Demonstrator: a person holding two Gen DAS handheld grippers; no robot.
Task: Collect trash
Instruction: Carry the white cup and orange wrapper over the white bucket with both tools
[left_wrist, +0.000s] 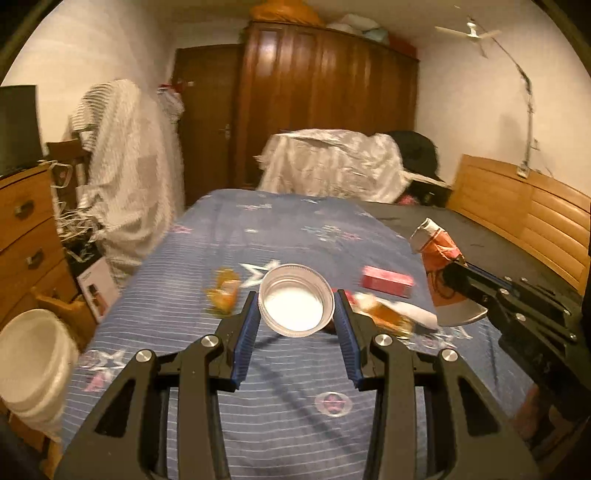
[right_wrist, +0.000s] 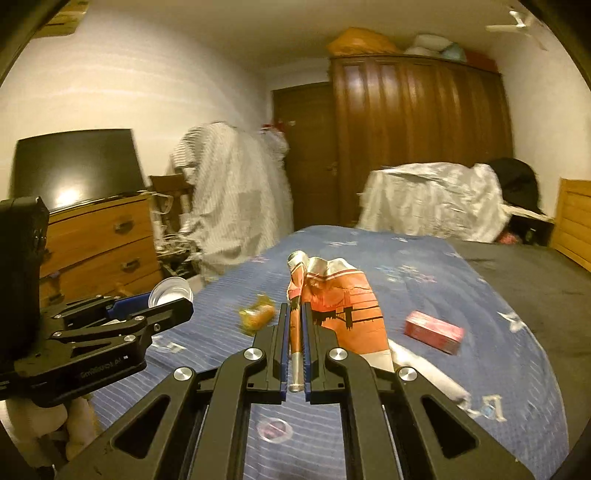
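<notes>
My left gripper (left_wrist: 297, 304) is shut on a white plastic lid (left_wrist: 295, 301), held above the blue star-patterned bedspread (left_wrist: 258, 229); the lid also shows in the right wrist view (right_wrist: 170, 291). My right gripper (right_wrist: 294, 314) is shut on an orange and silver snack bag (right_wrist: 343, 314), lifted over the bed; the bag shows at the right of the left wrist view (left_wrist: 439, 273). On the bedspread lie a yellow-orange wrapper (left_wrist: 223, 291) (right_wrist: 256, 314), a pink box (left_wrist: 386, 280) (right_wrist: 432, 330), and an amber wrapper (left_wrist: 391, 317) with a white piece beside it.
A white bucket (left_wrist: 33, 365) stands on the floor at the left of the bed. A wooden drawer chest (right_wrist: 96, 243) with a TV is at the left. Cloth-covered furniture (left_wrist: 332, 162) and a dark wardrobe (left_wrist: 325, 92) stand beyond the bed. A wooden headboard (left_wrist: 524, 206) is at the right.
</notes>
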